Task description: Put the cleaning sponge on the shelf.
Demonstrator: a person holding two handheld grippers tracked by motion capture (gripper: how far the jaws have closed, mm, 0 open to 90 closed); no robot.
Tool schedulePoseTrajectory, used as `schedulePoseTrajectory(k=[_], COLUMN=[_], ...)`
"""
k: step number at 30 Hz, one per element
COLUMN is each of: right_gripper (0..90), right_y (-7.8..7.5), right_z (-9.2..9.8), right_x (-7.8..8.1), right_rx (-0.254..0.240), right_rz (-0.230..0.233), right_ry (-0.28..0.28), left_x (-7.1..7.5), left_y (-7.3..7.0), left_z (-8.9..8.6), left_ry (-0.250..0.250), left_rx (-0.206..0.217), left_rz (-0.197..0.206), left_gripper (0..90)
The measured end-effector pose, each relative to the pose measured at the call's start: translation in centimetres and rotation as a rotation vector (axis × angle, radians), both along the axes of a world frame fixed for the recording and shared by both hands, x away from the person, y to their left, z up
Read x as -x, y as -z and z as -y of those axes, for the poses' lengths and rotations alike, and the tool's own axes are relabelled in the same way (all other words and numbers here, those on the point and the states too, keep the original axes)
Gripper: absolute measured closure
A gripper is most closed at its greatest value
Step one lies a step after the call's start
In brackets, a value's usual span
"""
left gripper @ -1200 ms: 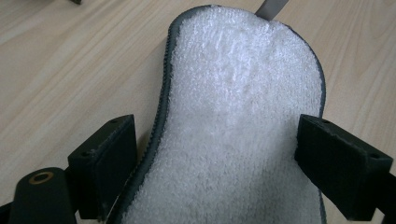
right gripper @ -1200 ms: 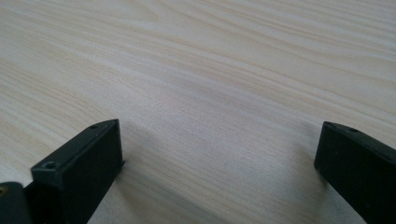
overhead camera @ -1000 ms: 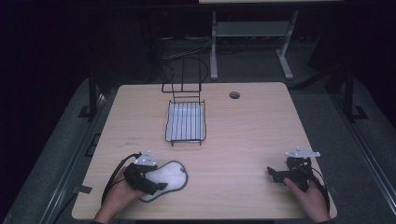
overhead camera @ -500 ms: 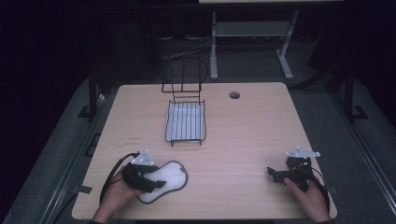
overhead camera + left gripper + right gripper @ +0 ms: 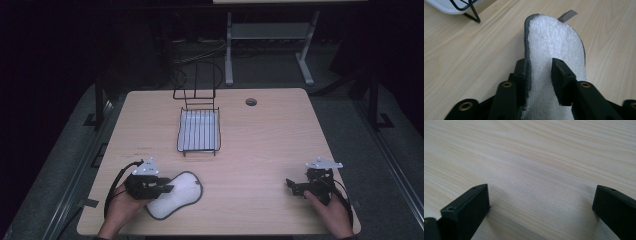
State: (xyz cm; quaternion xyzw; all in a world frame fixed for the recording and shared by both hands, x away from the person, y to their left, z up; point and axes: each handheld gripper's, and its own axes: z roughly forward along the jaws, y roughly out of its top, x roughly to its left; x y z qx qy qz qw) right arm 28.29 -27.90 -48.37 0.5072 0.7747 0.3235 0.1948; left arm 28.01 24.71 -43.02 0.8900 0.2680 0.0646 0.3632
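A white fluffy pad [image 5: 179, 197] with a grey rim lies on the wooden table [image 5: 260, 145] near its front left. My left gripper [image 5: 167, 189] is shut on the pad's near edge. In the left gripper view that edge of the pad [image 5: 554, 40] stands pinched up between the two black jaws of my left gripper [image 5: 540, 71], and a grey tag [image 5: 567, 15] sticks out at its far end. At the front right, my right gripper [image 5: 292, 186] rests low over bare wood. Its jaws stand wide open in the right gripper view [image 5: 541, 202] with nothing between them.
A black wire rack on a white tray [image 5: 199, 131] stands in the middle of the table's far half; its corner [image 5: 461, 6] shows in the left gripper view. A round cable hole [image 5: 251, 102] lies near the far edge. Dark floor and a white stand lie beyond the table.
The left gripper and the pad have shifted very slightly toward the front edge. The right gripper has not moved.
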Motion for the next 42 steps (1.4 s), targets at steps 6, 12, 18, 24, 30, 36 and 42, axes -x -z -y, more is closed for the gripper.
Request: schedulePoseTrajectory(k=[6, 12, 18, 24, 30, 36, 42], right_gripper=[0.5, 0.6, 0.5, 0.6, 0.6, 0.6, 0.5], right_y=[0.0, 0.0, 0.0, 0.0, 0.0, 0.0, 0.0], right_z=[0.0, 0.0, 0.0, 0.0, 0.0, 0.0, 0.0], right_x=[0.0, 0.0, 0.0, 0.0, 0.0, 0.0, 0.0], right_rx=[0.0, 0.0, 0.0, 0.0, 0.0, 0.0, 0.0], right_rz=[0.001, 0.001, 0.0, 0.0, 0.001, 0.0, 0.0], right_ry=[-0.001, 0.0, 0.0, 0.0, 0.0, 0.0, 0.0], left_x=[0.0, 0.1, 0.3, 0.4, 0.4, 0.2, -0.2], left_y=[-0.7, -1.4, -2.0, -2.3, -2.4, -2.9, -3.3], left_z=[-0.5, -0.9, -1.1, -1.3, -1.5, -1.6, -1.4], left_ry=[-0.007, -0.012, -0.013, -0.018, -0.017, -0.019, -0.021], left_rx=[0.048, 0.089, 0.126, 0.169, 0.189, 0.215, 0.227], left_rz=[-0.014, -0.023, -0.036, -0.043, -0.047, -0.041, -0.035], left_gripper=[77.0, 81.2, 84.0, 85.0, 85.0, 85.1, 85.1])
